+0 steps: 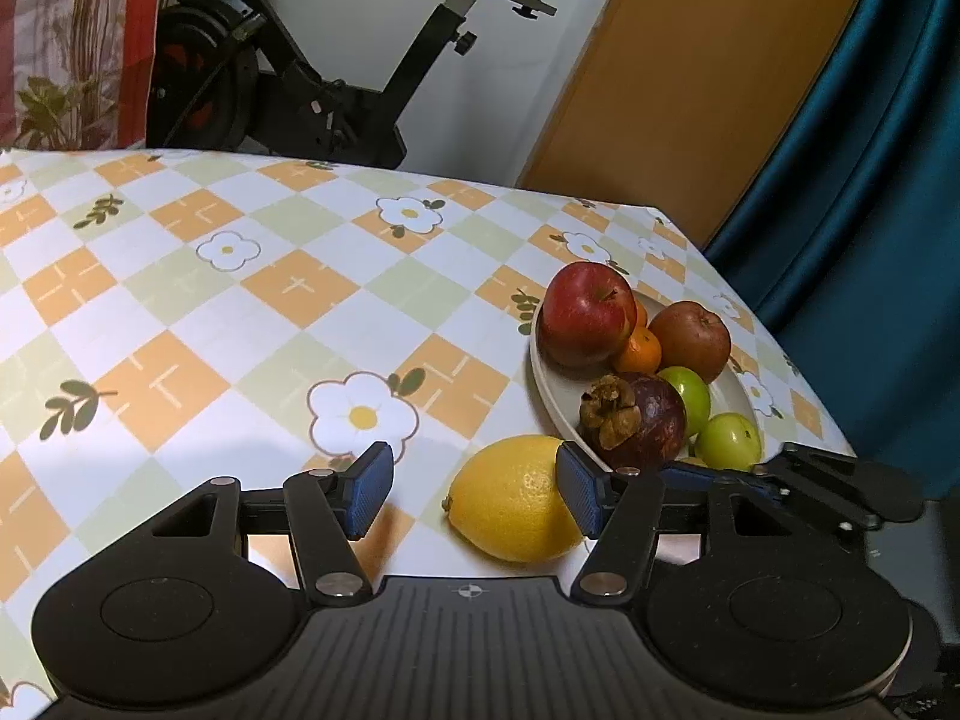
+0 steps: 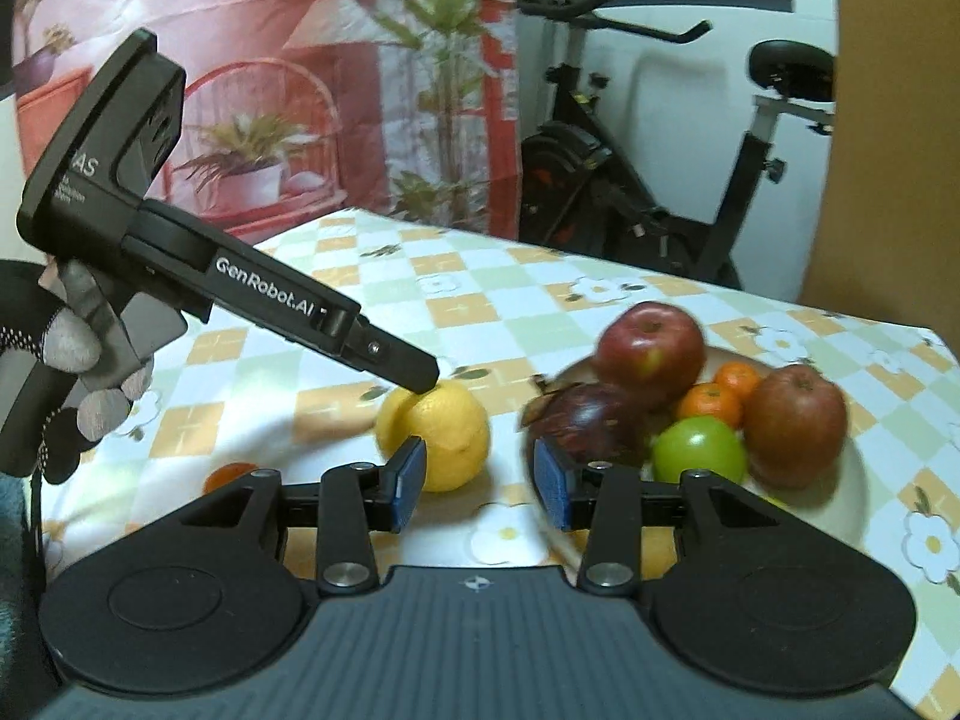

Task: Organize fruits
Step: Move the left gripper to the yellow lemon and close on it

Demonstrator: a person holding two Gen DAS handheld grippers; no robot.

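Note:
A yellow lemon (image 1: 510, 498) lies on the checked tablecloth just left of the white plate (image 1: 546, 384). My left gripper (image 1: 474, 495) is open around it: the right pad sits against the lemon's side and the left pad stands clear. In the right wrist view the left gripper (image 2: 420, 381) reaches down onto the lemon (image 2: 444, 432). The plate holds a mangosteen (image 1: 636, 420), a red apple (image 1: 585, 312), a darker apple (image 1: 690, 339), tangerines and green fruits. My right gripper (image 2: 480, 483) is open with nothing between its pads, and the blurred mangosteen (image 2: 588, 420) lies just beyond its right pad.
A small orange fruit (image 2: 231, 474) lies on the cloth to the left. A gloved hand (image 2: 78, 354) holds the left gripper. The table's far edge (image 1: 420, 171) has an exercise bike (image 1: 300, 90) behind it. A blue curtain (image 1: 870, 210) hangs at the right.

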